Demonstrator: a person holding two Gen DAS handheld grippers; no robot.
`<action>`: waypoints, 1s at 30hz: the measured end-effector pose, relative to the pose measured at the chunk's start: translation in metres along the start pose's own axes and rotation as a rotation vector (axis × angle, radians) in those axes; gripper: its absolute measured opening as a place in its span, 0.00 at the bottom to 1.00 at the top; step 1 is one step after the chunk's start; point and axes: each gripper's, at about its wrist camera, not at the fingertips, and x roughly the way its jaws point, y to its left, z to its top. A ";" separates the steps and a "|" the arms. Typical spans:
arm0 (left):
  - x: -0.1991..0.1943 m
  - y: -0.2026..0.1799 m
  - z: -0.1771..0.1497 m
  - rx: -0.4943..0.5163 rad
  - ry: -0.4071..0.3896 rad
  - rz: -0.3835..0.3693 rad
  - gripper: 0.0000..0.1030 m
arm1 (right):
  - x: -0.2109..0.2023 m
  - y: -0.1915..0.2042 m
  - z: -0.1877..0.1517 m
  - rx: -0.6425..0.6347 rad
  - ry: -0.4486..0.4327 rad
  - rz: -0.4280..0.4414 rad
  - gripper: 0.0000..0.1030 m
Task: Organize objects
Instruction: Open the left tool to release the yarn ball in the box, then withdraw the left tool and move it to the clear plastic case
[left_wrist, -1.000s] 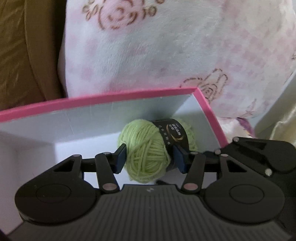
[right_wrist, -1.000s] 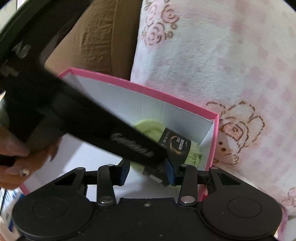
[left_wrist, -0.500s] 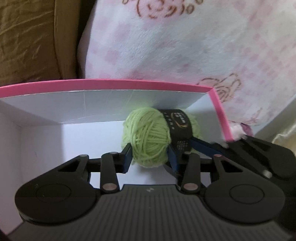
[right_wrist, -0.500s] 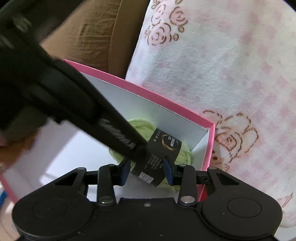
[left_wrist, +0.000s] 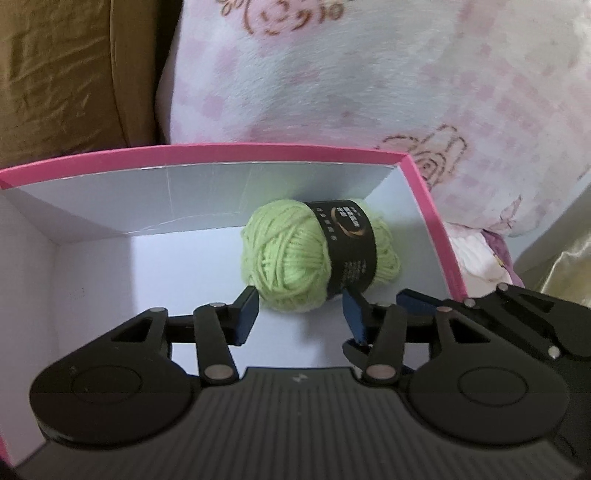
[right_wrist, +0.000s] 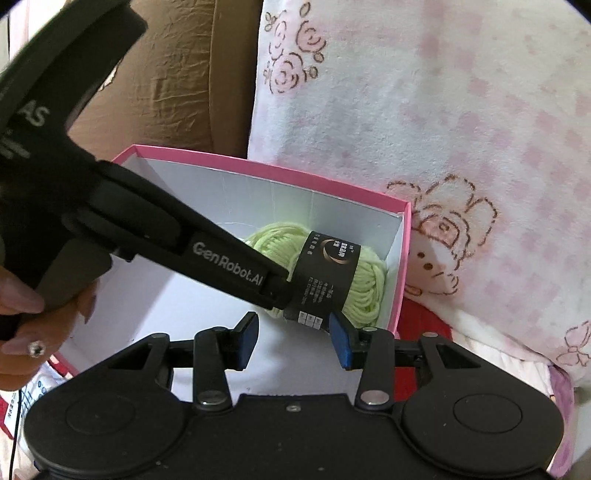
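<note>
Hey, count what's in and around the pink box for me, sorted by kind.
Yarn ball, green, in the box: 1
Pink box: 1
Hand-held gripper, left and right: 2
Patterned blanket: 1
Total: 5

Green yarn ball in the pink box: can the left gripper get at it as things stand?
Probably yes: the left gripper sits right at the yarn ball, jaws opening, nothing between; the box is open-topped.

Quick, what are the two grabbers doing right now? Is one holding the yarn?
Left gripper: opening, pads off the yarn, holding nothing.
Right gripper: opening, holding nothing.
</note>
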 end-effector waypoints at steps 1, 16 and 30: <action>-0.003 -0.002 -0.001 0.005 0.000 0.004 0.48 | -0.001 0.002 0.001 0.002 -0.002 0.000 0.46; -0.135 -0.027 -0.035 0.148 -0.043 0.081 0.62 | -0.132 -0.006 -0.033 0.025 -0.069 0.033 0.58; -0.264 -0.026 -0.096 0.231 -0.034 0.132 0.75 | -0.232 0.032 -0.054 0.023 -0.072 0.090 0.75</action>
